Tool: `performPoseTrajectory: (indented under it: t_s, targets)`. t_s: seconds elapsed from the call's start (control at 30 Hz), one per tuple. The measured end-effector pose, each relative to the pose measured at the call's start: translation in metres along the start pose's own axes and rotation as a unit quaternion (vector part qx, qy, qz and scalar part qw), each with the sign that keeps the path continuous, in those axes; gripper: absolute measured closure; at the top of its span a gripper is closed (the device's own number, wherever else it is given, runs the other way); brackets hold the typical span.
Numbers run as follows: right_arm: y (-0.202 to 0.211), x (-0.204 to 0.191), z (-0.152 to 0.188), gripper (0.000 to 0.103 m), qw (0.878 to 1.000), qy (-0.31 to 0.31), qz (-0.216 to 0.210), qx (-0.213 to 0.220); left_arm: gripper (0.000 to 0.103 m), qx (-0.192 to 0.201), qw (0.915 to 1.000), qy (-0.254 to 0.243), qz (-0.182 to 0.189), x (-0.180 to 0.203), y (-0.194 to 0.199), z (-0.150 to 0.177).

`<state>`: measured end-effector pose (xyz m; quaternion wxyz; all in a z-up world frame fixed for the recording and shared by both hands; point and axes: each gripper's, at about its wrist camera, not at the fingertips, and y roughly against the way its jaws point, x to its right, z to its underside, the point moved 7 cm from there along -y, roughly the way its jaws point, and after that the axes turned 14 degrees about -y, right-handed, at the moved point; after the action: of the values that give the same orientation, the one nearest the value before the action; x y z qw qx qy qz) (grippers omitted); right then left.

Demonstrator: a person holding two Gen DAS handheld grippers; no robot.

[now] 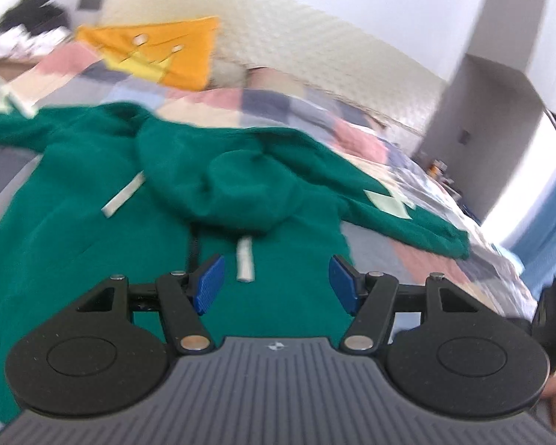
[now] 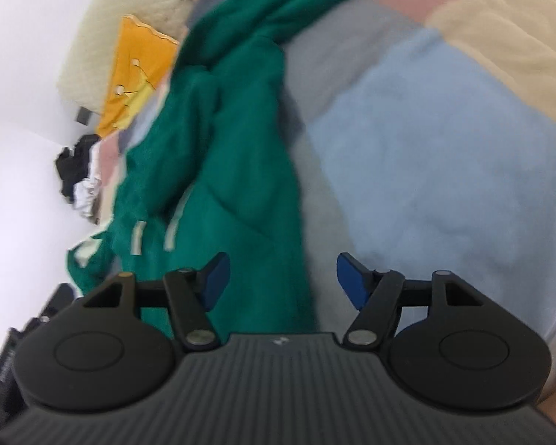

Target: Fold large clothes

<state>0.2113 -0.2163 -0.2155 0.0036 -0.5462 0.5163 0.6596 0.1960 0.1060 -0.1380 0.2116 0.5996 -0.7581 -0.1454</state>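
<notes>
A large green hoodie (image 1: 92, 222) lies spread on a patchwork bedspread (image 1: 278, 107). Its hood (image 1: 241, 185) is bunched in the middle, with two pale drawstring ends (image 1: 245, 261) lying on the chest. One sleeve (image 1: 407, 218) stretches to the right. My left gripper (image 1: 276, 283) hovers open above the chest, just below the hood, with nothing between its blue pads. In the right wrist view the same hoodie (image 2: 233, 170) runs up the left side. My right gripper (image 2: 280, 282) stands open over the garment's edge and the grey and blue patches (image 2: 444, 170), holding nothing.
An orange cushion (image 1: 166, 52) leans on the cream padded headboard (image 1: 278, 29). A dark and white heap of clothes (image 1: 26, 29) sits at the far left corner. A grey wall column (image 1: 493, 92) and a bright window with a blue curtain (image 1: 552, 215) are to the right.
</notes>
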Motion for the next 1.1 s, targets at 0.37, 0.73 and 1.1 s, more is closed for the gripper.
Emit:
performPoseTrajectory:
  t_s: [0.37,0.73,1.1]
  targets:
    - [-0.026,0.014,0.011,0.036,0.995,-0.054,-0.027,-0.083,0.034,-0.031,0.9918,0.109,-0.06,-0.093,0.025,-0.022]
    - [-0.037,0.003,0.026,0.036,0.99,-0.028,-0.049,-0.129,0.029,-0.165,0.9611,0.196,-0.103,-0.249,0.063,0.005]
    - [-0.038,-0.023,0.032,0.035,0.986,0.013,-0.097,-0.135,0.026,-0.272,0.9435,0.174,-0.074,-0.262,0.037,0.078]
